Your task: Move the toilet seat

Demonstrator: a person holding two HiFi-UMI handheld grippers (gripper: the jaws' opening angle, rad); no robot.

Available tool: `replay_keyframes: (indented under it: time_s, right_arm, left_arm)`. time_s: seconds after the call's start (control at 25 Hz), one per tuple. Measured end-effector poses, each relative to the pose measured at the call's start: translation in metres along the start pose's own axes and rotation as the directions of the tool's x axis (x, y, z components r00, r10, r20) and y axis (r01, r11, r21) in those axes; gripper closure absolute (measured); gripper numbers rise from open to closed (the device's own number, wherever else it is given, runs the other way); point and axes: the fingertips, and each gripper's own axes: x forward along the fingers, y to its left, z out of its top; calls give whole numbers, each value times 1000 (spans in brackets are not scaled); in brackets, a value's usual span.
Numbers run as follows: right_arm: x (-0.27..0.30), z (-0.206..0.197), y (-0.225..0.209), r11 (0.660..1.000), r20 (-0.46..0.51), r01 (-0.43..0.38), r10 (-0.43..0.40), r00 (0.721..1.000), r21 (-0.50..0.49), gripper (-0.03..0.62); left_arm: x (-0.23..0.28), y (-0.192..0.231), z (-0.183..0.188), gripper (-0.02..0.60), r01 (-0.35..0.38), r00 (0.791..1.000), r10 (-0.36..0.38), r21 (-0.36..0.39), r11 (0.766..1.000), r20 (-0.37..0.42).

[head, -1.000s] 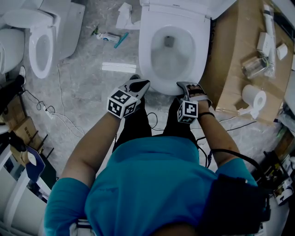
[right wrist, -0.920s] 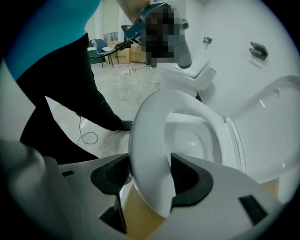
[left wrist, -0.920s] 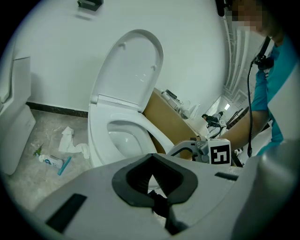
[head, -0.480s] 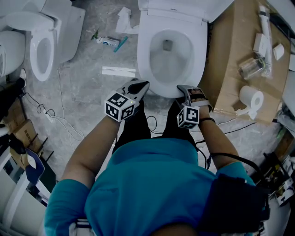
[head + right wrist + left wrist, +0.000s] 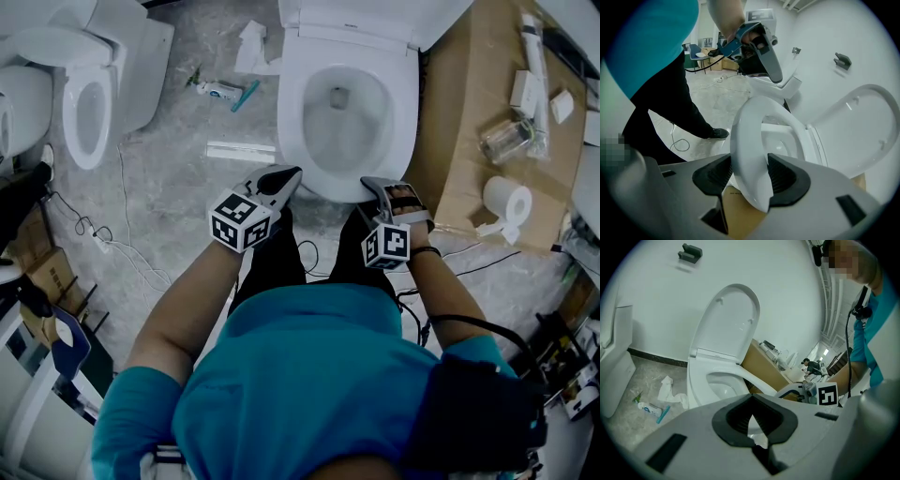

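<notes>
White plastic toilet seat (image 5: 750, 136), front lifted off white bowl (image 5: 780, 143), pinched by right gripper (image 5: 747, 174), jaws just closing; raised white lid (image 5: 862, 126) cropped in head view; left gripper (image 5: 751, 401) tips together; brown cardboard box (image 5: 469, 141) alongside.

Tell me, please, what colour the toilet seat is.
White toilet seat, best in right gripper view.

Grey marbled floor (image 5: 173, 192), white wall (image 5: 787, 282), brown cardboard (image 5: 469, 122).
</notes>
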Motion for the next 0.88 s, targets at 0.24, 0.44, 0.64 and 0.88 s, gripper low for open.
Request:
replay_keyframes:
  time_s: [0.24,0.44,0.64,0.88]
  right_arm:
    - [-13,6,-12,999,28,47,-48,998,19,366]
    - [-28,12,-24,997,52,77,-79,996,23,381]
    - [-41,18,-36,994,69,107,-108,992,28,396]
    - [-48,20,-43,992,85,126,-128,988,31,405]
  left_arm:
    - [-5,-4,17,578,2,999,-2,-7,1000,45]
    - [-11,-6,31,578,0,997,1,-4,1000,81]
    - [-18,-3,38,578,-12,995,13,-8,1000,100]
    - [-22,-7,49,578,-13,992,13,-1,1000,128]
